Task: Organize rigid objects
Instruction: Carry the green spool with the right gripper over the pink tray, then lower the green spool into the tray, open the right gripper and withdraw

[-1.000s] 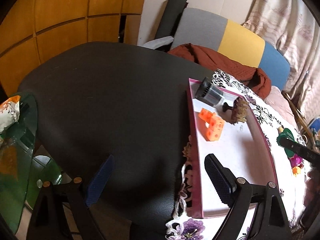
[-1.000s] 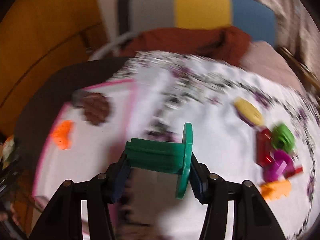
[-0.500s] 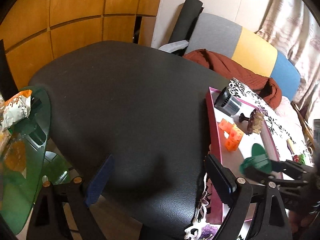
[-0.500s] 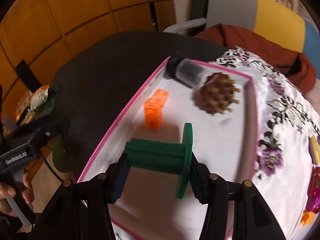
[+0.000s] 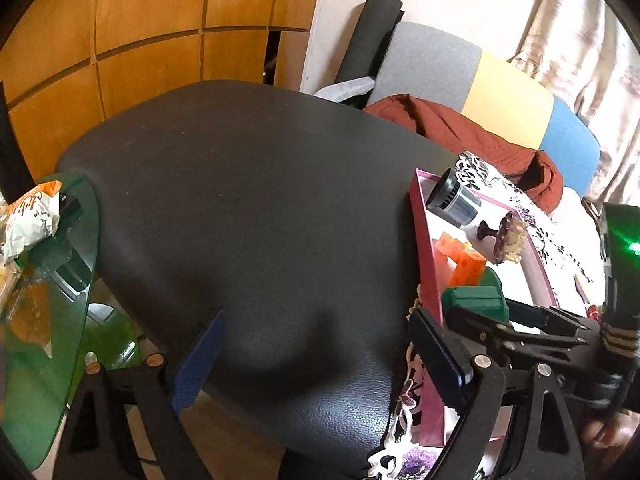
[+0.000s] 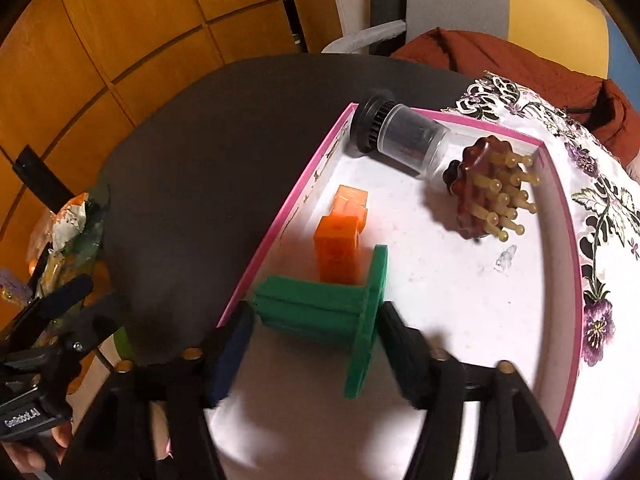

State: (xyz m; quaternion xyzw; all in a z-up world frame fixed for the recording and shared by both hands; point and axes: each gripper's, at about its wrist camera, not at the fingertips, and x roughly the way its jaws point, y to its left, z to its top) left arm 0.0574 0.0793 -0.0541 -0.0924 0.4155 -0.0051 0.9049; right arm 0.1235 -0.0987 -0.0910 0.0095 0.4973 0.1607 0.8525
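**Three things in the tray, a fourth on its way in**

Left wrist view first: the left gripper (image 5: 316,354) hangs over the black tabletop (image 5: 240,200) with its jaws spread wide and nothing between them, parked clear of the action so the other hand has room. Off to the right sits the pink-rimmed tray (image 5: 424,248), and in it the clear jar with a black lid (image 5: 454,202), the orange blocks (image 5: 464,258) and a brown brush (image 5: 508,236). The right gripper (image 5: 480,312) reaches in from the right edge with the green spool (image 5: 476,298) at its tips, low at the tray's near end.

Over to the right wrist view, and this is the moment of release: the right gripper (image 6: 316,344) has its jaws opening, the green spool (image 6: 328,312) lying on its side between them, flange to the right. Gaps show at both ends, so the pads look to have let go. The spool sits just in front of the orange blocks (image 6: 340,236), close to the tray's (image 6: 280,224) left wall. That spot keeps it packed beside the blocks and leaves the white floor to the right free, I reckon for more pieces. The jar (image 6: 400,136) and brush (image 6: 488,188) lie at the far end, touching each other.
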